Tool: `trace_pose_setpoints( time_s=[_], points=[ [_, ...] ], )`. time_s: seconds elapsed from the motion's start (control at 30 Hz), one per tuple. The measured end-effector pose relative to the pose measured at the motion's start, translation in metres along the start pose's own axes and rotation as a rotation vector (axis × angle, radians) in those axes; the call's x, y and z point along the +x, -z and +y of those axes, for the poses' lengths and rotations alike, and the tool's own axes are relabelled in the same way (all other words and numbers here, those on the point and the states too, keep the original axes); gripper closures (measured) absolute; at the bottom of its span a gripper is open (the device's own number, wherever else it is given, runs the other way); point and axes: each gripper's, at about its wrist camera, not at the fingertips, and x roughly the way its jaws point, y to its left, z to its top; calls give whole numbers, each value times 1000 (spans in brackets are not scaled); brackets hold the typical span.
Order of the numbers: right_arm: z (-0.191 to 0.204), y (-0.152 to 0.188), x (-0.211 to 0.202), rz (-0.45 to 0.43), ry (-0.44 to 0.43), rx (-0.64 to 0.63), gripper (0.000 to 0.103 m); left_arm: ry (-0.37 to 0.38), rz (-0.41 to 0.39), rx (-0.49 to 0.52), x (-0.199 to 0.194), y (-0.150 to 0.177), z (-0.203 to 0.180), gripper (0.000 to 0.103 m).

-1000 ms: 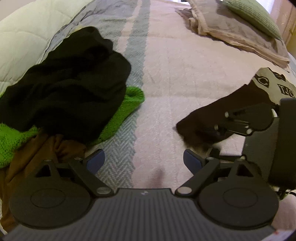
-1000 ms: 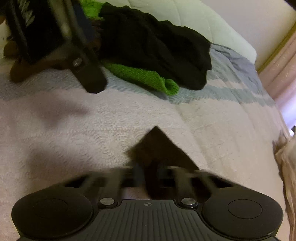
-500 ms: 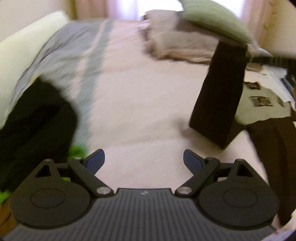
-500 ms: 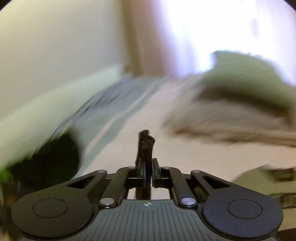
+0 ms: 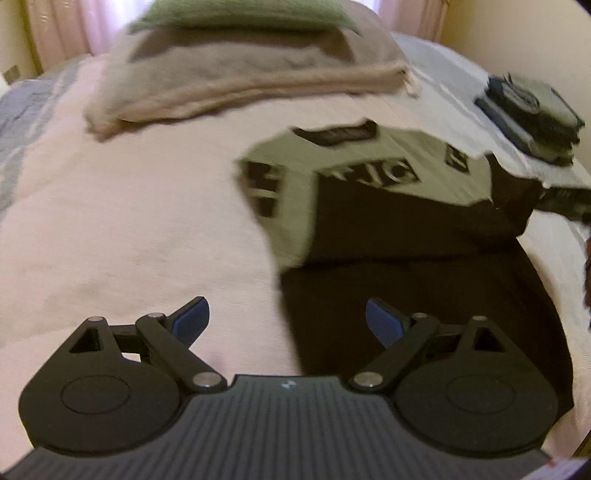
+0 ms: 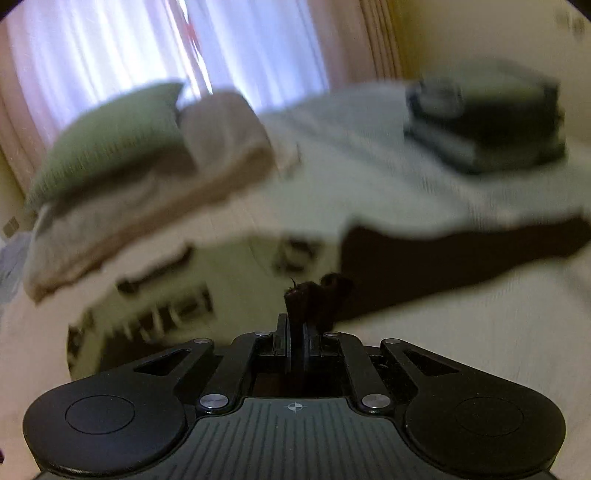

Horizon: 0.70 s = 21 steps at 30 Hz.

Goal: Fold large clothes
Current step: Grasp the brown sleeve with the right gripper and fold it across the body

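Observation:
A large shirt lies on the bed, pale grey-green at the chest (image 5: 295, 192) with black lettering, black lower down (image 5: 406, 314). A black sleeve (image 5: 424, 225) is drawn across the chest toward the right. My left gripper (image 5: 284, 310) hovers open over the left edge of the black body, nothing between its blue pads (image 5: 192, 321). My right gripper (image 6: 295, 328) is shut on a bunched end of the dark sleeve fabric (image 6: 310, 295), held above the shirt (image 6: 147, 306). Both views are motion-blurred.
The pink bed cover (image 5: 110, 229) spreads to the left. A folded beige blanket (image 5: 240, 81) with a green pillow (image 5: 240, 14) lies at the bed's head. A stack of folded dark clothes (image 5: 532, 110) sits far right on a pale cloth. Curtains hang behind.
Both views swung away from the black and green clothes pile toward the head of the bed. The right gripper carried the dark sleeve across the shirt. The left gripper stayed open.

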Motion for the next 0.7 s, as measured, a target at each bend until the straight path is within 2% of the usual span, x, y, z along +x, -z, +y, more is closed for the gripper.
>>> trace_pose_setpoints(
  time_s=[0.13, 0.23, 0.3, 0.37, 0.4, 0.43, 0.5, 0.53, 0.7],
  points=[
    [-21, 0, 2, 50, -57, 51, 101, -8, 32, 15, 12, -4, -38, 14],
    [-23, -19, -12, 37, -119, 99, 101, -11, 30, 28, 14, -16, -53, 14],
    [-19, -42, -28, -40, -209, 134, 101, -10, 19, 41, 13, -21, -58, 13],
    [-17, -54, -48, -143, -266, 102, 101, -5, 1, 47, 15, -26, -59, 13],
    [-19, -51, -50, -161, -257, 76, 101, 1, -3, 45, 17, -26, -60, 13],
    [-24, -45, -45, -140, -234, 71, 101, 9, -1, 42, 21, -27, -60, 13],
    [-41, -26, -20, -19, -148, 124, 101, 25, 17, 43, 30, -25, -60, 14],
    [-50, -17, -11, 14, -121, 157, 101, 34, 26, 47, 35, -23, -61, 14],
    [-62, 4, 2, 36, -59, 176, 101, 60, 47, 84, 48, -9, -64, 14]
  ],
)
